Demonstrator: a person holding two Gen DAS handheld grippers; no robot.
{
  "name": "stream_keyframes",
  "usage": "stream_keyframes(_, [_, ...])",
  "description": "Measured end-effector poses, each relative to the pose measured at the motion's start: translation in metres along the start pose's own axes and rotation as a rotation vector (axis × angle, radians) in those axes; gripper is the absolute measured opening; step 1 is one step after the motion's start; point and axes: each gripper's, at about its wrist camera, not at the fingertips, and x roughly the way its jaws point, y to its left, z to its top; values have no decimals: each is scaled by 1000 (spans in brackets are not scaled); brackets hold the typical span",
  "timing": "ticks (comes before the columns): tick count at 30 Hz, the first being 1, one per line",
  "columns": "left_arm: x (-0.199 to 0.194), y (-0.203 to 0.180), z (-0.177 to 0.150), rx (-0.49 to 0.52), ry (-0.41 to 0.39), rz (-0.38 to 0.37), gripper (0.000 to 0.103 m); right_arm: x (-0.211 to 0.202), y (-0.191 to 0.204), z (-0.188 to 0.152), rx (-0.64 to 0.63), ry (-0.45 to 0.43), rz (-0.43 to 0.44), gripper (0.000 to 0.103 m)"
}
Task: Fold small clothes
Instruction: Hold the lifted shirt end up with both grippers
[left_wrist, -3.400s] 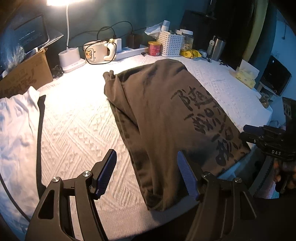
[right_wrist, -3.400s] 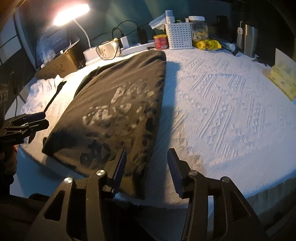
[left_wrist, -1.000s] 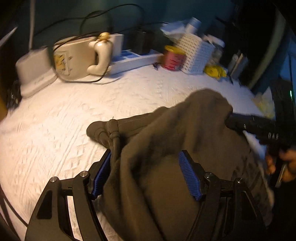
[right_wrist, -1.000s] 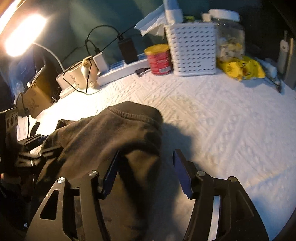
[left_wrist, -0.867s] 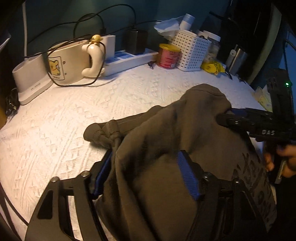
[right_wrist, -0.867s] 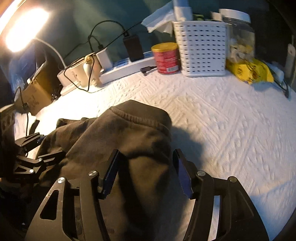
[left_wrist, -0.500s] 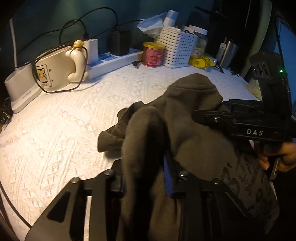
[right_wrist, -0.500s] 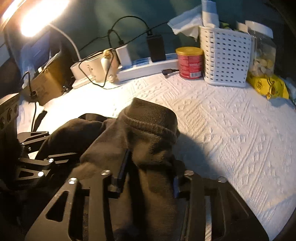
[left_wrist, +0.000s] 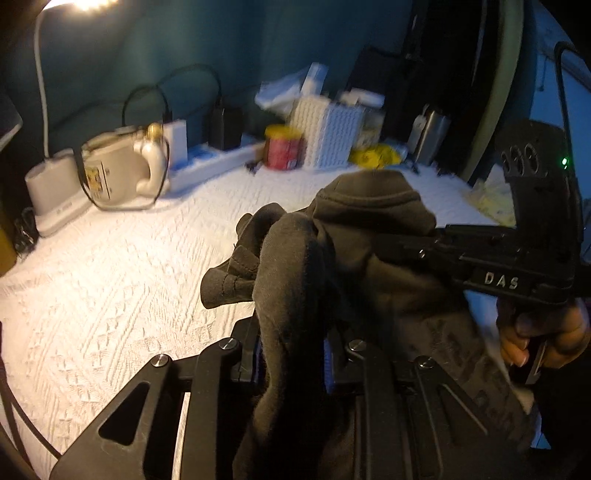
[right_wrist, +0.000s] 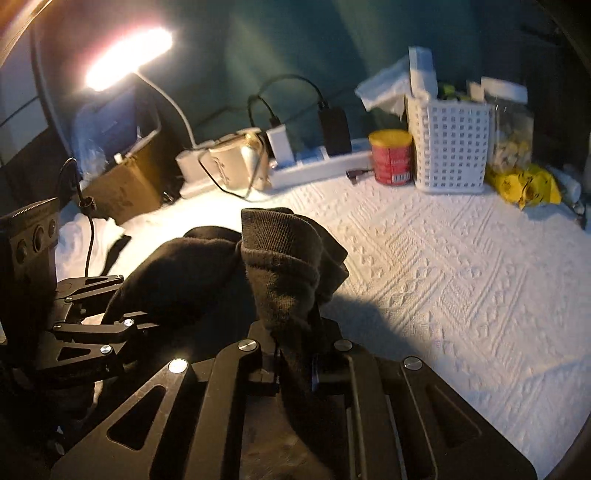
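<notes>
While both sets of fingers close on it, one dark brown sweatshirt (left_wrist: 369, 236) hangs bunched above the white textured desk (left_wrist: 110, 277), its ribbed hem uppermost and faded print low. Left gripper (left_wrist: 291, 354) pinches one fold; right gripper (right_wrist: 295, 363) pinches the hem. One red can (right_wrist: 391, 157), one white basket (right_wrist: 448, 147).

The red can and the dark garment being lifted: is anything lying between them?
No. In the right wrist view only bare white textured cloth lies between the red can and the dark garment.
</notes>
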Motion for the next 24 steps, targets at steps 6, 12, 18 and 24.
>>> stream_keyframes(6, [-29,-19,1,32,-81,-4,20,-35,20,2,-40,-66,-16,11])
stream_keyframes(12, [-60,-33,-3,49,-139,-6,19,-73,41,0,-74,-127,-25,10])
stream_keyframes(18, [-89,-45,-9,61,-191,2,19,-108,60,-4,-110,-183,-29,10])
stream_keyframes(24, [-113,-56,-14,69,-232,24,18,-137,78,-10,-139,-234,-19,10])
